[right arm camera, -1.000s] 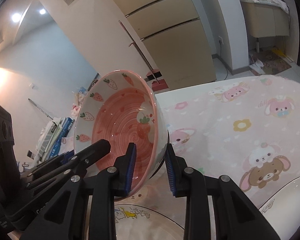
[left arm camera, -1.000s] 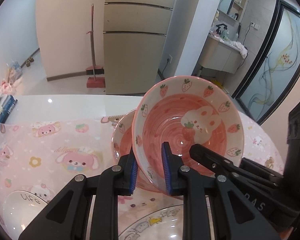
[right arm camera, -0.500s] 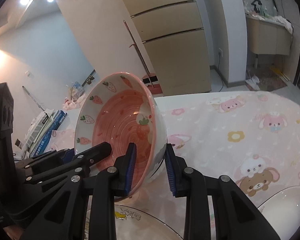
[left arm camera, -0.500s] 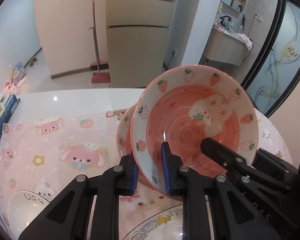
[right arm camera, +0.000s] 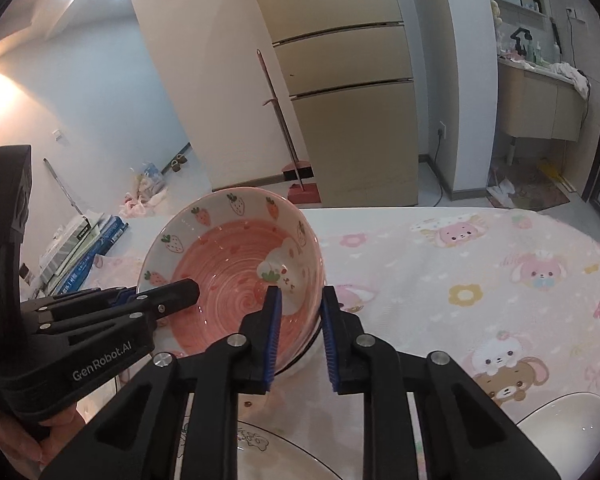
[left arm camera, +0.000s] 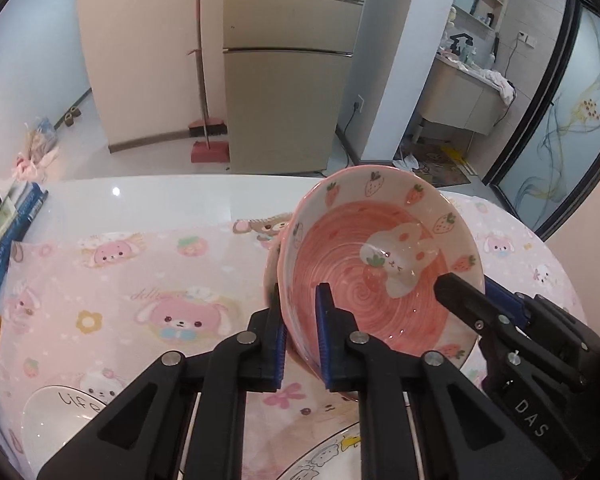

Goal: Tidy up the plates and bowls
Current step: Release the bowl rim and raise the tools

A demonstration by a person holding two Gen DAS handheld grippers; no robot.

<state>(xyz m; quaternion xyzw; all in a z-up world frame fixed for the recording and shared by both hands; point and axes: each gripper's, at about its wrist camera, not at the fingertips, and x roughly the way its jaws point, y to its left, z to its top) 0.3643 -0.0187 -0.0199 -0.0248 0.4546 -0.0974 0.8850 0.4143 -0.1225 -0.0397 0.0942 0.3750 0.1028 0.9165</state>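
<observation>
Strawberry bowl (left arm camera: pixel 380 276) tilted, mouth toward cameras (perhaps slightly upward)

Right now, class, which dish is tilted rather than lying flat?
The pink strawberry bowl with the rabbit inside: it stands tipped up, while the cartoon plate and the white "life" dish lie flat.

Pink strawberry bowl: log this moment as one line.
object: pink ceramic strawberry bowl, tilted, above table | left gripper: shut on rim | right gripper: closing on opposite rim

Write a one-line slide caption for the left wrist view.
Left gripper and right gripper clamp opposite rims of a tilted pink strawberry bowl above a cartoon tablecloth.
</observation>
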